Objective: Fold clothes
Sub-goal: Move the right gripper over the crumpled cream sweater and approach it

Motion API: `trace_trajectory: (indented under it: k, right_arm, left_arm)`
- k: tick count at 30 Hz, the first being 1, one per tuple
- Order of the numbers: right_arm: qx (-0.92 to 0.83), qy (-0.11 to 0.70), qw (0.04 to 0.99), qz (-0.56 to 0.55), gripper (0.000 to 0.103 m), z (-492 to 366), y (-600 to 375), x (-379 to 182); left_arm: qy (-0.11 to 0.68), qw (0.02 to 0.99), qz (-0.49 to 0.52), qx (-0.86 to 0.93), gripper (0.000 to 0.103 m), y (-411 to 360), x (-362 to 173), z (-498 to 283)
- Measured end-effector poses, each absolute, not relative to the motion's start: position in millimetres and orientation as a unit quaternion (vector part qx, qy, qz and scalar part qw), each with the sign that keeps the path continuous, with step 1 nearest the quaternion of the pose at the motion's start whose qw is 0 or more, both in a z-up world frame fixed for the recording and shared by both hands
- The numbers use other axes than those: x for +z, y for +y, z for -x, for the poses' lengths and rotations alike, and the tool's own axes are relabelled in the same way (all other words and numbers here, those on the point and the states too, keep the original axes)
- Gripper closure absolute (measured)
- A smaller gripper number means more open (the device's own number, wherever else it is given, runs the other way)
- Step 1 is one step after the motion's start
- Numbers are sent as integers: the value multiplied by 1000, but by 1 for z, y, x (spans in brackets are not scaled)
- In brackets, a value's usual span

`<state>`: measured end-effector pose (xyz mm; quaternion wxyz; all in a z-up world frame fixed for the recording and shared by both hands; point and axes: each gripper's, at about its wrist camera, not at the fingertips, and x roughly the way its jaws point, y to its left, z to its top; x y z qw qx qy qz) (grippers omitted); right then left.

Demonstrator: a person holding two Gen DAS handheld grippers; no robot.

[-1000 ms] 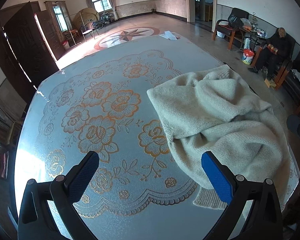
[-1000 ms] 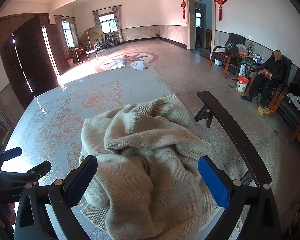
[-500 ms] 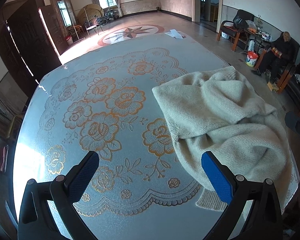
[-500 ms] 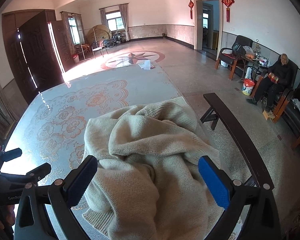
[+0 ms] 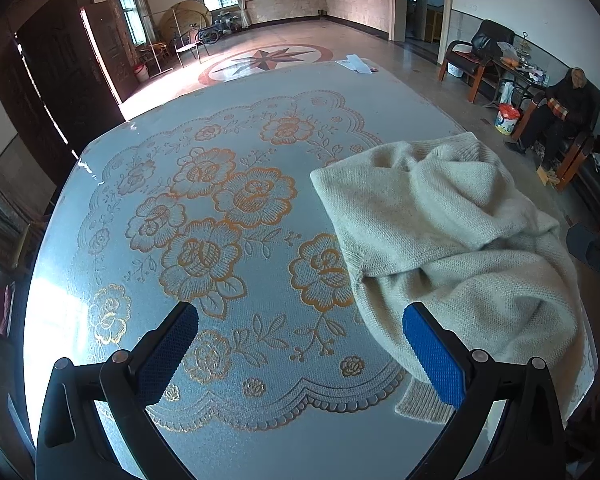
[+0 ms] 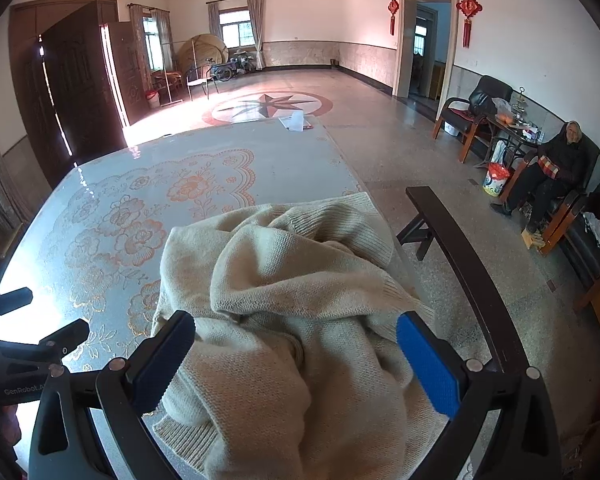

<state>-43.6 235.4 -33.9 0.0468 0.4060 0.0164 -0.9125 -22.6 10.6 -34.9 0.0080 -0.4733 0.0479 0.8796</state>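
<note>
A cream knitted sweater (image 5: 452, 240) lies crumpled on the right side of the table (image 5: 220, 128), which has a grey cloth with orange flowers. My left gripper (image 5: 300, 344) hovers open above the bare cloth, its right finger just at the sweater's near edge. In the right wrist view the same sweater (image 6: 292, 304) fills the middle, bunched in folds, with a ribbed hem at the near left. My right gripper (image 6: 296, 348) is open above the heap, nothing between its pads. The left gripper (image 6: 40, 344) shows at the far left there.
A dark wooden bench (image 6: 460, 248) runs along the table's right edge. A white paper (image 5: 356, 64) lies at the table's far end. A person (image 6: 556, 160) sits on chairs by the right wall. Dark doors (image 5: 60, 64) stand left.
Both views have tilted up slightly, showing more of the room. The sweater lies as before and both grippers stay open.
</note>
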Motion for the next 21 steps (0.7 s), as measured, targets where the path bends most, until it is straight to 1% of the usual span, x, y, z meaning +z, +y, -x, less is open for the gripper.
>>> trace_trajectory:
  k: [16, 21]
  right_arm:
    - [-908, 35, 35, -417, 0, 48, 235, -33]
    - [-899, 75, 33, -430, 0, 60, 230, -41]
  left_arm:
    - [44, 7, 474, 880, 0, 9, -35, 22]
    - [42, 7, 474, 879, 0, 5, -39, 21]
